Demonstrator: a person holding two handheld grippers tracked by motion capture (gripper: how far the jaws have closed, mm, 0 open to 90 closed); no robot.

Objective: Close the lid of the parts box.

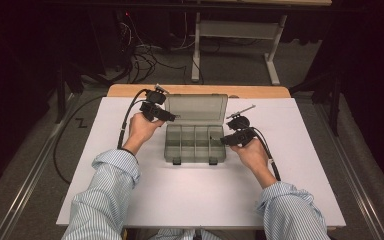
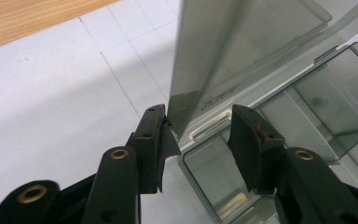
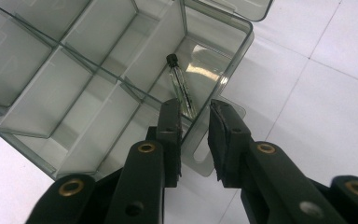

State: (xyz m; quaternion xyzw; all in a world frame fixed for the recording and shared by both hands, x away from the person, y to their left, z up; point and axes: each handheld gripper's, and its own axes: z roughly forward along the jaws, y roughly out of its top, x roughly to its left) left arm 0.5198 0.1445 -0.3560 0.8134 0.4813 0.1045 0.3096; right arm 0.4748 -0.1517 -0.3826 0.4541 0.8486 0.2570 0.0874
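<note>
Gripping nothing yet, my left gripper (image 2: 198,140) straddles the raised lid (image 1: 196,108) of the smoky translucent plastic compartment box (image 1: 195,142) on the white table (image 1: 195,195); its jaws stand apart around the lid's edge. If they pinch off-centre, I judge the lid may twist or the light box skid. My right gripper (image 3: 195,135) pinches a thin clear glass vial with a black cap (image 3: 179,84) over the box's end compartment; a loose grip could drop it. Count: one table, one box, two grippers, one vial.
</note>
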